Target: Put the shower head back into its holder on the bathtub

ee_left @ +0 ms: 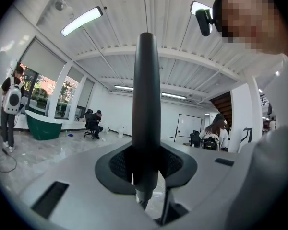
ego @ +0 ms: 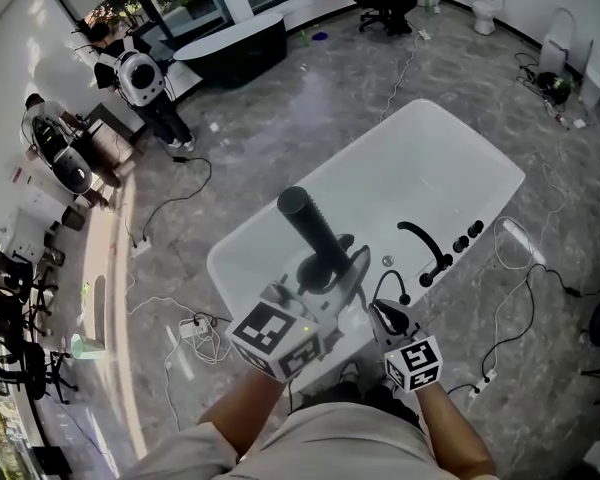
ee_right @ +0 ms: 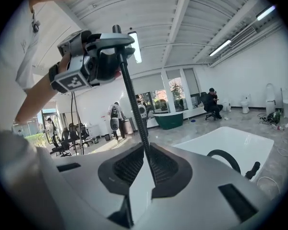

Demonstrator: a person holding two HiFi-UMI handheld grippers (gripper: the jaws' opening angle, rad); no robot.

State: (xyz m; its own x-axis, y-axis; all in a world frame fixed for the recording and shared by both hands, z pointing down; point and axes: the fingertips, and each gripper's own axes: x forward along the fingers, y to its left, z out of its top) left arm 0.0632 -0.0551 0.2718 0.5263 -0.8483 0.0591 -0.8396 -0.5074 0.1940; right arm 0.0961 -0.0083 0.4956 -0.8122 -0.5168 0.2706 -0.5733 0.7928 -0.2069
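The left hand-held gripper (ego: 325, 268) is clenched on the black shower head (ego: 310, 223), which stands up over the near left end of the white bathtub (ego: 500, 183). In the left gripper view both pads press on its handle (ee_left: 146, 104). The right hand-held gripper (ego: 385, 313), just right of it and nearer, is clamped on the ribbed hose (ee_right: 132, 99), which hangs from the left gripper into its jaws. A curved black spout (ego: 420, 236) and a row of black knobs (ego: 462, 240) sit on the tub's right rim, near the right gripper. Cables (ego: 170, 208) trail over the grey floor on both sides. Far off are a dark tub (ego: 235, 48), a standing person (ego: 145, 83) and a toilet (ego: 488, 8).
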